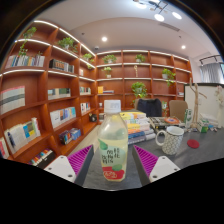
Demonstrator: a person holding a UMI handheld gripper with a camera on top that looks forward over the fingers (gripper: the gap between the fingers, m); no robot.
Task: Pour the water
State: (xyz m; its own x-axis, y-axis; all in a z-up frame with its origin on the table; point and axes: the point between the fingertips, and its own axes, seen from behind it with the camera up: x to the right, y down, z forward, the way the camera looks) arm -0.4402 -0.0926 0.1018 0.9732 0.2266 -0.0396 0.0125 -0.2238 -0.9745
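1. The claw [113,165] is reaching forward over the desk [200,150], its two fingers spread wide apart and gripping nothing.
2. The magenta pads [146,160] on the inner faces of the fingers are angling in toward the middle, one to each side of a plastic bottle [113,152].
3. The bottle is standing upright between the fingers, resting on the desk on its own, with a visible gap showing at either side between it and the pads.
4. The bottle is clear, wearing a green and white label with a red mark near the base, and a pale cap is sitting on top; how full it is cannot be told.
5. Just beyond the right finger, a white mug [172,139] is standing on the desk, its handle turning toward the bottle; it is near the bottle but apart from it.
6. Behind the bottle and the mug, a stack of books or magazines [138,127] is lying on the desk.
7. Farther out, wooden bookshelves [45,90] are curving around the room, holding books and small green plants [68,42].
8. Overhead, strip lights and round ceiling lights [158,16] are glowing.
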